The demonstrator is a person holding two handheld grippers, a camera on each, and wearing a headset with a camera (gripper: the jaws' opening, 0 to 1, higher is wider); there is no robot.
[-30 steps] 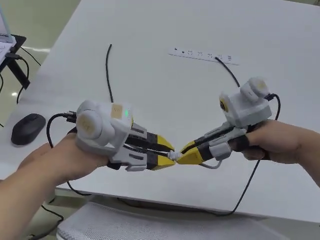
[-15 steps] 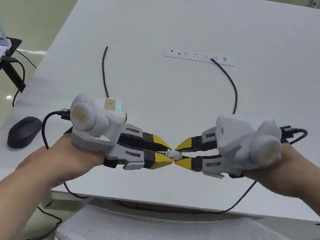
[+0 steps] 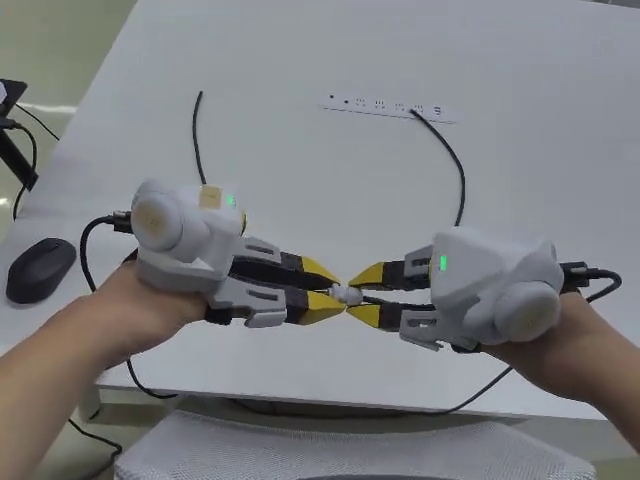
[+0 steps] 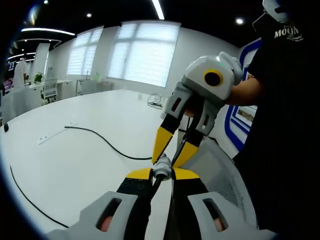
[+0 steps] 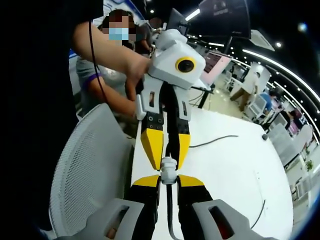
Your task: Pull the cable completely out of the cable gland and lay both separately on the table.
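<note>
Handling guess: the cable gland (image 3: 347, 295), held mid-frame over the surface (image 3: 300, 150), looks small, hard, light, slippery; its thin cable (image 5: 167, 206) limp. Jaws of the left gripper (image 3: 335, 296) and the right gripper (image 3: 360, 297) both clamp it from opposite ends; take the cable close beside it

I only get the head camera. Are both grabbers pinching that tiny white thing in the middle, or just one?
Observer: Both. In the left gripper view the left gripper is shut on the cable gland, and the right gripper pinches its other end with its yellow tips.
Operator: So where's the cable? I can't find it!
Observer: The right gripper view has it: a thin pale cable leaves the gland and runs back between the right gripper's jaws, so it isn't pulled out yet.
</note>
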